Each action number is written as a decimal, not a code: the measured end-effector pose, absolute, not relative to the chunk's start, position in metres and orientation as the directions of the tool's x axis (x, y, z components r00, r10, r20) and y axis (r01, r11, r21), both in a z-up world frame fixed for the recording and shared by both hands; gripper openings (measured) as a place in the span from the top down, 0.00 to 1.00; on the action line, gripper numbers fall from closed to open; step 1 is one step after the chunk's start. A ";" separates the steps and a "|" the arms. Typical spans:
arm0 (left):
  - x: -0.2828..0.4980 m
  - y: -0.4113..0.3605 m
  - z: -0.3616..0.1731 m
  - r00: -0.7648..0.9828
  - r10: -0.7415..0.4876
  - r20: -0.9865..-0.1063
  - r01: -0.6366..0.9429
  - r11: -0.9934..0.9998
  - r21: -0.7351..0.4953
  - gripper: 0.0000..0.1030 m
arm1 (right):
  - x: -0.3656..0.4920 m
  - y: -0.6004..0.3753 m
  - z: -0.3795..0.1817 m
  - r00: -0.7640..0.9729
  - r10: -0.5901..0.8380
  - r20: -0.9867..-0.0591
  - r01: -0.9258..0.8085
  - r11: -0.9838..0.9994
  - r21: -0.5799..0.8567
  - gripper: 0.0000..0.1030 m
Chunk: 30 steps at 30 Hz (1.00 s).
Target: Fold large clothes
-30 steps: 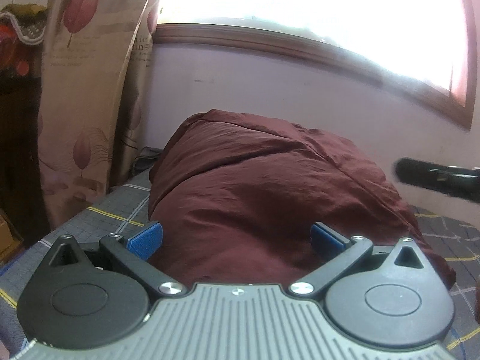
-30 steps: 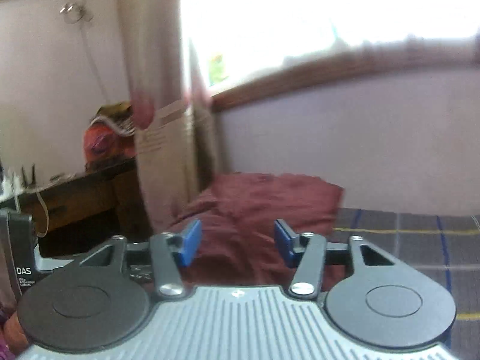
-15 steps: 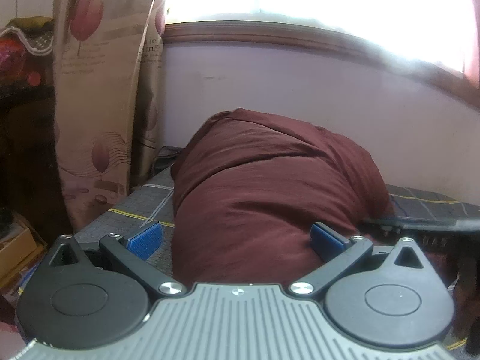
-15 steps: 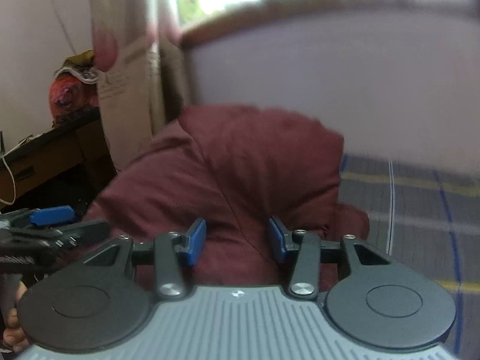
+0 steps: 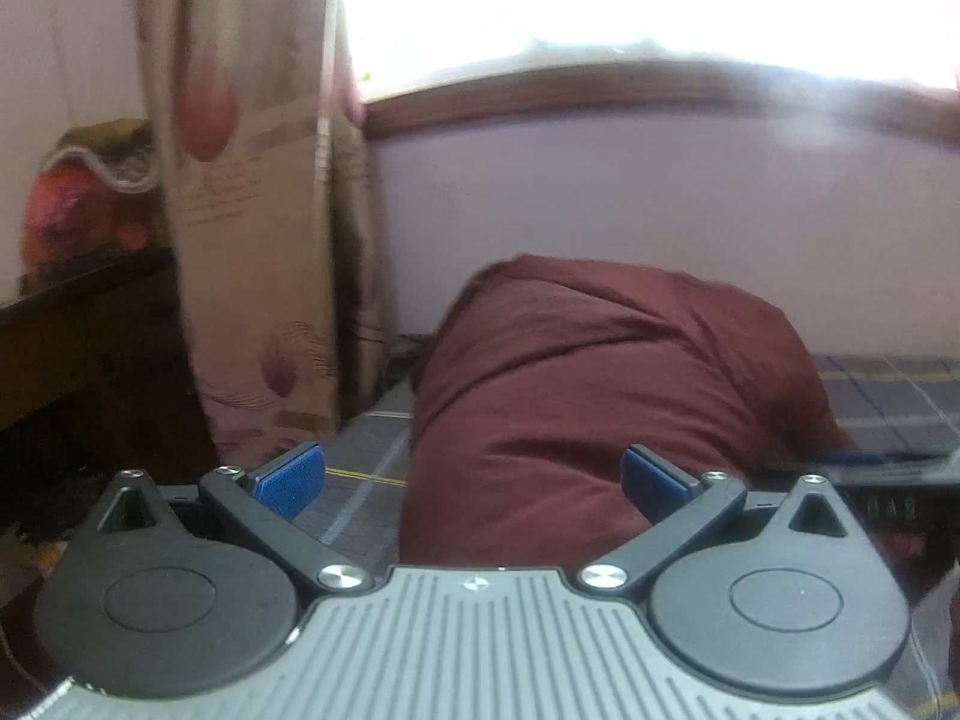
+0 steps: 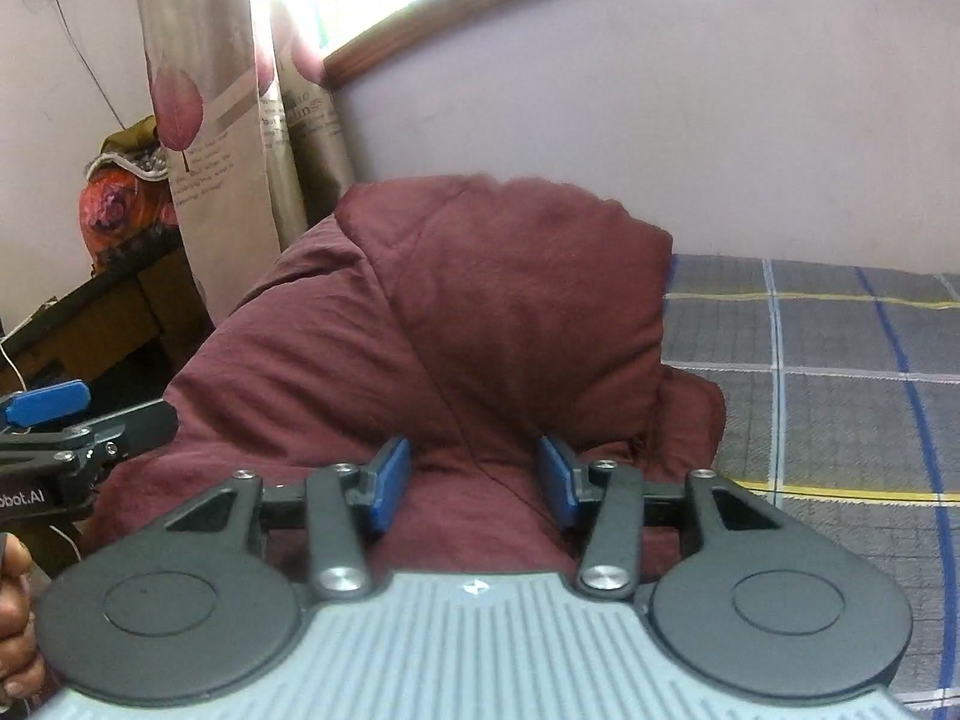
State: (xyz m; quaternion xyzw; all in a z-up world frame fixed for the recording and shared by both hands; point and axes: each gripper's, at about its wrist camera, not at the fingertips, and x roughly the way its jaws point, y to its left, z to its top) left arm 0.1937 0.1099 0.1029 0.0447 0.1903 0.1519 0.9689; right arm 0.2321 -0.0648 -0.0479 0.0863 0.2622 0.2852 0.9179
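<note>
Both our grippers faced the maroon garment on the bed.

We held the left gripper (image 5: 471, 477) with fingers spread wide and empty, near the maroon garment (image 6: 468, 324) heaped on the checked bed (image 6: 840, 372) by the curtain (image 6: 204, 120). Our right gripper (image 6: 474, 480) stood partly open around a fold, gripping nothing.

A grey plaid bedsheet (image 6: 840, 396) with yellow, white and blue lines covers the bed below a pale wall (image 6: 660, 120). A beige curtain (image 5: 252, 210) printed with reddish leaves hangs beside a bright window with a wooden sill (image 5: 600, 90). At the left, a dark wooden desk (image 6: 90, 312) carries an orange-red bundle (image 6: 114, 210).
</note>
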 end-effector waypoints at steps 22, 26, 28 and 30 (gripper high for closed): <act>0.217 0.109 0.086 0.878 0.229 -0.421 -0.197 0.973 0.117 0.00 | 0.260 -0.044 0.065 0.711 0.603 -0.362 -0.484 0.793 0.370 0.46; 0.218 0.110 0.085 0.875 0.221 -0.430 -0.196 0.975 0.104 0.00 | 0.295 -0.006 0.047 0.691 0.536 -0.485 -0.453 0.844 0.288 0.46; 0.219 0.110 0.085 0.874 0.212 -0.437 -0.187 0.977 0.100 0.00 | 0.310 0.000 0.024 0.667 0.514 -0.539 -0.439 0.856 0.273 0.48; 0.220 0.109 0.086 0.875 0.205 -0.439 -0.182 0.979 0.094 0.00 | 0.319 -0.001 0.004 0.667 0.491 -0.561 -0.404 0.870 0.281 0.48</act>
